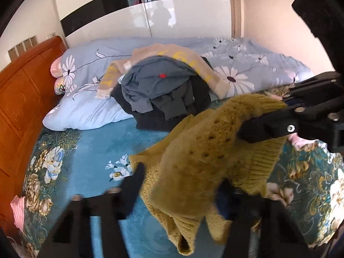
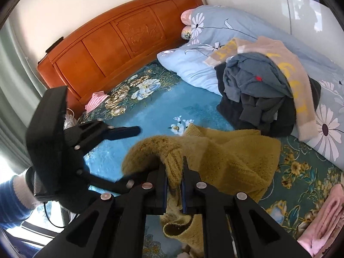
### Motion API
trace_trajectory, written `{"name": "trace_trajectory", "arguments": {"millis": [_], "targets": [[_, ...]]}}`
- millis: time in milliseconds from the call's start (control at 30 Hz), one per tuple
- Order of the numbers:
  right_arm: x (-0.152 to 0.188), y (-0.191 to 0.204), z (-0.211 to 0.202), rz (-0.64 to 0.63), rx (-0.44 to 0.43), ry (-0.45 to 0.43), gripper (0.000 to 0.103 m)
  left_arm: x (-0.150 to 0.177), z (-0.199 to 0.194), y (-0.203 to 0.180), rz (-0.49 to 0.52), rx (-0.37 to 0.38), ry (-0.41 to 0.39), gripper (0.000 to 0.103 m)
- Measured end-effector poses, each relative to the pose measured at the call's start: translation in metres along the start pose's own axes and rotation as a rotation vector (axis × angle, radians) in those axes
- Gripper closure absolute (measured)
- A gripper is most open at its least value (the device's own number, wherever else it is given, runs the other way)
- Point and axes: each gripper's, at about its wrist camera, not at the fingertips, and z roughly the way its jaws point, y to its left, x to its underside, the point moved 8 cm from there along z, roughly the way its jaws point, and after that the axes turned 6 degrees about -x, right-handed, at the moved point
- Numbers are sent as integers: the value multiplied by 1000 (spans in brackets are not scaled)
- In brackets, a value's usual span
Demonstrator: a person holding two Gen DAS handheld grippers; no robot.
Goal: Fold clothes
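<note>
A mustard knit sweater (image 1: 206, 157) hangs bunched above the teal floral bedspread (image 1: 96, 150); it also shows in the right wrist view (image 2: 225, 157). My right gripper (image 2: 174, 169) is shut on a fold of the sweater, and its fingers enter the left wrist view from the right (image 1: 258, 126). My left gripper (image 1: 178, 178) is open, with one finger (image 1: 137, 176) at the sweater's left edge and the other hidden behind the cloth. In the right wrist view the left gripper's finger (image 2: 124, 132) sticks out left of the sweater.
A pile of grey, dark and beige clothes (image 1: 163, 83) lies on a blue floral duvet (image 1: 236, 64) further back. A wooden headboard (image 2: 111, 40) runs along the bed's end. Pink cloth (image 2: 322, 219) lies at the right; a small pink cloth (image 2: 95, 100) lies by the headboard.
</note>
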Motion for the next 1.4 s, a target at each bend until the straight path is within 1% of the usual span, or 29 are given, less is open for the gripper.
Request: {"name": "trace_trajectory", "arguments": {"millis": [33,67,167,233,267,300,367,400,467,533,600,667,767,867,900,933,1000,1067,1100,1167,1267,1333,1400], "targets": [[1,0,1,1,-2,4,93,0,2,0,-6,1,6,77],[1,1,3,2,-2,8,92,1,3,1,-20,1,8,87],[3,0,6,-4,9,18,91,1,7,7,-71,-7,12,90],[4,-3,4,4,14,14,85,2,11,17,-120,-25,22,91],[5,-7,1,17,12,6,74,4,14,24,-146,-36,32,91],[8,-13,-4,40,9,-5,58,6,15,29,-163,-44,39,91],[17,-27,-13,89,10,-17,49,11,17,40,-199,-51,53,91],[26,-35,-14,104,23,-4,46,14,19,44,-214,-52,59,91],[55,-46,-4,126,39,63,42,20,21,52,-245,-53,73,91],[87,-57,11,157,40,136,41,24,24,56,-267,-57,84,91],[120,-69,36,222,22,207,41,28,27,61,-294,-61,96,91],[146,-81,61,271,44,256,41,32,29,65,-320,-66,109,91],[169,-85,90,307,39,309,41,38,29,71,-347,-74,123,91],[176,-86,107,327,53,334,41,43,29,76,-364,-89,130,91],[175,-87,107,335,72,334,42,45,28,78,-371,-93,131,91],[174,-89,107,342,92,333,46,46,27,80,-382,-94,130,91],[172,-91,107,358,132,333,96,48,23,82,-399,-105,122,91],[160,-95,95,369,174,292,96,45,15,85,-397,-124,102,92],[147,-99,82,368,200,249,96,43,11,87,-396,-133,91,92],[110,-106,45,351,260,130,96,32,0,92,-397,-151,50,92],[52,-115,-18,316,353,-54,96,5,-28,101,-407,-169,-38,92],[7,-112,-73,259,426,-196,97,-16,-52,106,-409,-178,-110,92],[-35,-98,-117,212,478,-304,97,-36,-77,109,-408,-182,-183,92]]}}
